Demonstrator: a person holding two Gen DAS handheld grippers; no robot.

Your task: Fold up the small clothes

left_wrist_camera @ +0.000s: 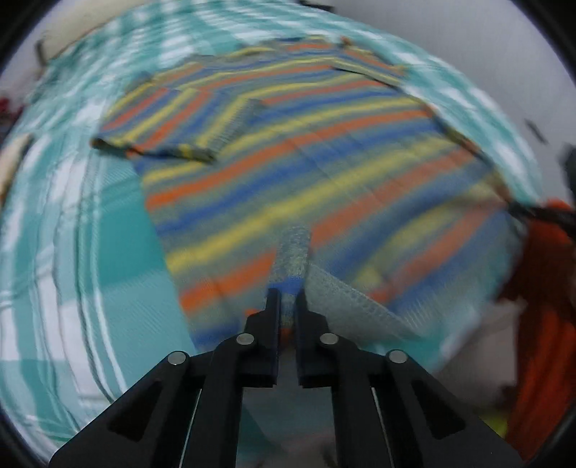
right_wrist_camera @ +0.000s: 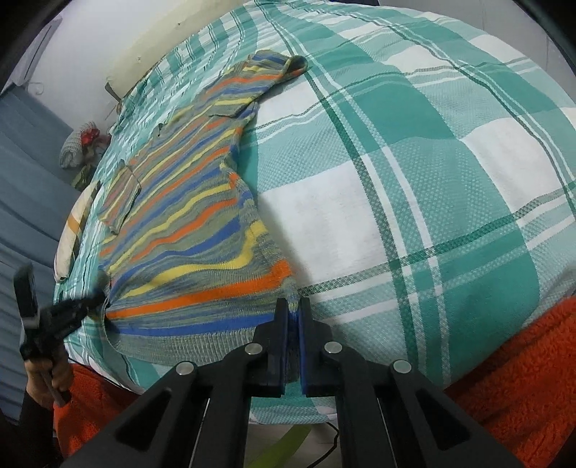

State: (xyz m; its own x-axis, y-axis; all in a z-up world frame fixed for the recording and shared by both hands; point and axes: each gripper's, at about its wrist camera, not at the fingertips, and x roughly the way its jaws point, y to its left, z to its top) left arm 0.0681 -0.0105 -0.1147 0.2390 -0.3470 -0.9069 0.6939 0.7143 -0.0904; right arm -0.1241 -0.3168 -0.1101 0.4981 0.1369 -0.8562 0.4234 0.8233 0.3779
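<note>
Both grippers, left gripper and right gripper, clamped on hem corners of striped sweater. Spread flat, orange-blue-yellow bands, across teal plaid sheet. Orange blanket beneath, pale wall behind.

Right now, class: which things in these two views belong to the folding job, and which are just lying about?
In the job:
striped sweater
left gripper, shut on its hem
right gripper, shut on its hem
checked cloth underneath

Lying about:
orange blanket
bundle of rolled fabric
striped pillow
</note>
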